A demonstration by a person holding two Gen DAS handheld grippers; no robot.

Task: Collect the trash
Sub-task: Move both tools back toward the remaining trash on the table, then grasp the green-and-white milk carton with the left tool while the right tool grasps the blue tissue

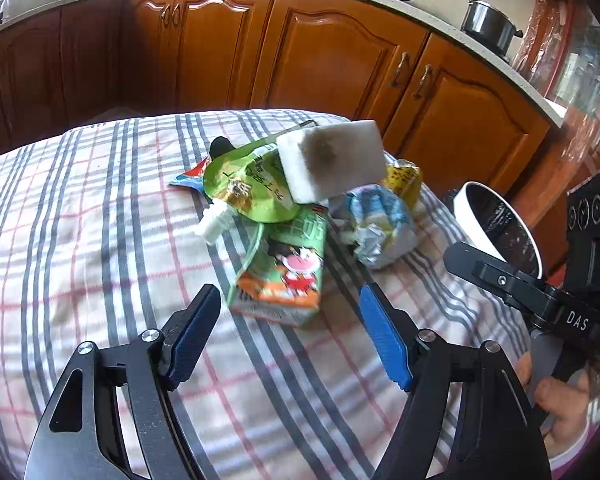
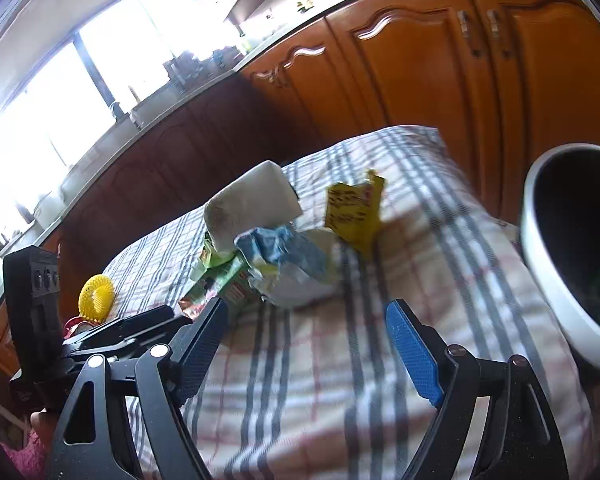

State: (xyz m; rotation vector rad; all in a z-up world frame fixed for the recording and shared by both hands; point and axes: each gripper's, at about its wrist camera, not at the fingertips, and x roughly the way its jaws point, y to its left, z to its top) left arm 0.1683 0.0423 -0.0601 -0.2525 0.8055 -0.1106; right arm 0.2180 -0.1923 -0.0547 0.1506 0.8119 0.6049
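— Left wrist view: where's the trash?
— Heaped on the plaid cloth [image 1: 100, 240]: sponge [image 1: 332, 160] atop carton [image 1: 284, 276], wrappers [image 1: 380, 228].
— Grippers?
— Left gripper [image 1: 288, 312] and right gripper [image 2: 308, 332] both spread, empty; bin [image 2: 548, 264] right.

Got open checked cloth [image 1: 100, 240] ahead of my left gripper [image 1: 288, 308]; trash pile [image 1: 300, 200] blocks center, bin [image 1: 496, 228] crowds the right.

Blown-out window [image 2: 100, 80] glare, soft daylight on the checked cloth [image 1: 100, 240], motion blur, fisheye-bent edges.
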